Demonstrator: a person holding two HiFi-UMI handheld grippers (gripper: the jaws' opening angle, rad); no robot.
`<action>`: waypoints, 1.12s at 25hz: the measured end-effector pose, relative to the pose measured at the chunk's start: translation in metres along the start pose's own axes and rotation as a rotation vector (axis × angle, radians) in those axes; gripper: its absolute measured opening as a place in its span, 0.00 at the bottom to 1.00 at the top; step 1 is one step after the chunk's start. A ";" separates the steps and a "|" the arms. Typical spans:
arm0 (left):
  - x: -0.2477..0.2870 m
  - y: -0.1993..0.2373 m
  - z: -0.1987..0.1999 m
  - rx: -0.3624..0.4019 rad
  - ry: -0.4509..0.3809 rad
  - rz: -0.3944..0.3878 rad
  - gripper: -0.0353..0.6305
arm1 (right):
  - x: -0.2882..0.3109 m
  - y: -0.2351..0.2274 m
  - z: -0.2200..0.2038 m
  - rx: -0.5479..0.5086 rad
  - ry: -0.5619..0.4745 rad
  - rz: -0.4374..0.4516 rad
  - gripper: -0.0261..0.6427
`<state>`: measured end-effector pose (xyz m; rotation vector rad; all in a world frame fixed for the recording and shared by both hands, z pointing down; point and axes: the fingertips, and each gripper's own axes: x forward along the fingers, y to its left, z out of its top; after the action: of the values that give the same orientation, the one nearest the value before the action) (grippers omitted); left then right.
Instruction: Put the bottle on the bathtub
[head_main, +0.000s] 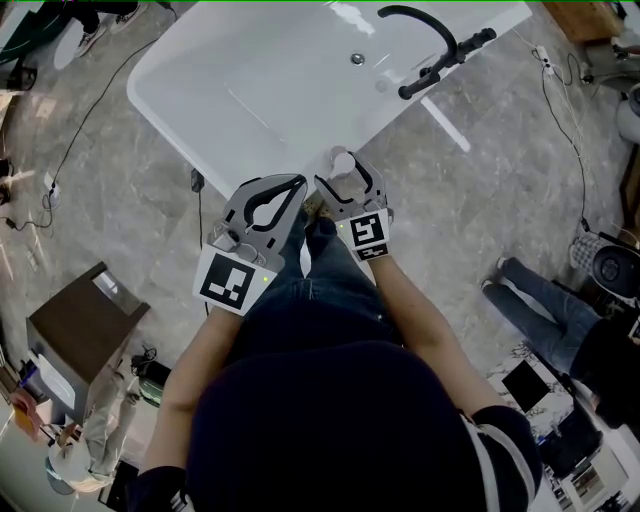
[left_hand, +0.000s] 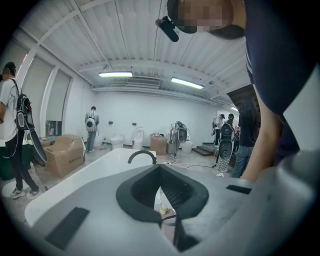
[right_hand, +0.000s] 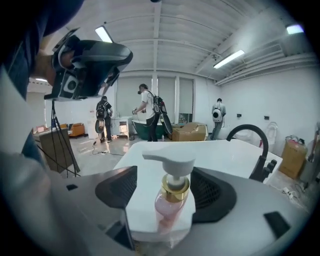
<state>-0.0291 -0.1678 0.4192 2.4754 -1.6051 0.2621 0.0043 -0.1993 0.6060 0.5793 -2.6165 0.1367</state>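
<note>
- Sitting upright in the right tongs (head_main: 347, 172), the clear plastic pump bottle (right_hand: 170, 210) of pink liquid is clamped by its body, below the gold collar (right_hand: 175, 184) and the white pump head (right_hand: 167, 162). It hangs in the air just at the near corner of the glossy white bathtub (head_main: 250, 90) and is not yet resting on it.
- It is probably light and fairly stiff, though the smooth plastic wall could slide under a loose squeeze, and a hard one might dent it.
- The body is the right place to hold. The pump head would likely sink or turn if gripped, and the collar is too narrow.
- Tall and narrow, it may tip on a sloping edge, so it needs a flat stretch of the rim and a level set-down before the tongs let go.
- The left tongs (head_main: 297, 183) are closed tip to tip on nothing, just left of the right pair.
- The black curved faucet (head_main: 430, 45) stands at the tub's far right, well apart from the bottle.
- Grey stone-patterned floor (head_main: 480, 200) with trailing cables surrounds the tub.
</note>
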 end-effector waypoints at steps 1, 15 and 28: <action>0.001 -0.001 0.000 -0.001 0.001 -0.002 0.09 | 0.000 -0.003 -0.004 -0.007 0.017 -0.014 0.52; 0.018 0.002 0.004 -0.041 -0.026 -0.046 0.09 | -0.036 -0.014 0.006 0.013 0.020 -0.032 0.53; 0.100 -0.036 0.091 0.019 -0.172 -0.235 0.09 | -0.223 -0.146 0.095 0.260 -0.207 -0.634 0.09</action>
<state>0.0484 -0.2638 0.3540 2.7344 -1.3551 0.0325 0.2070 -0.2657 0.4199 1.5486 -2.4785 0.2222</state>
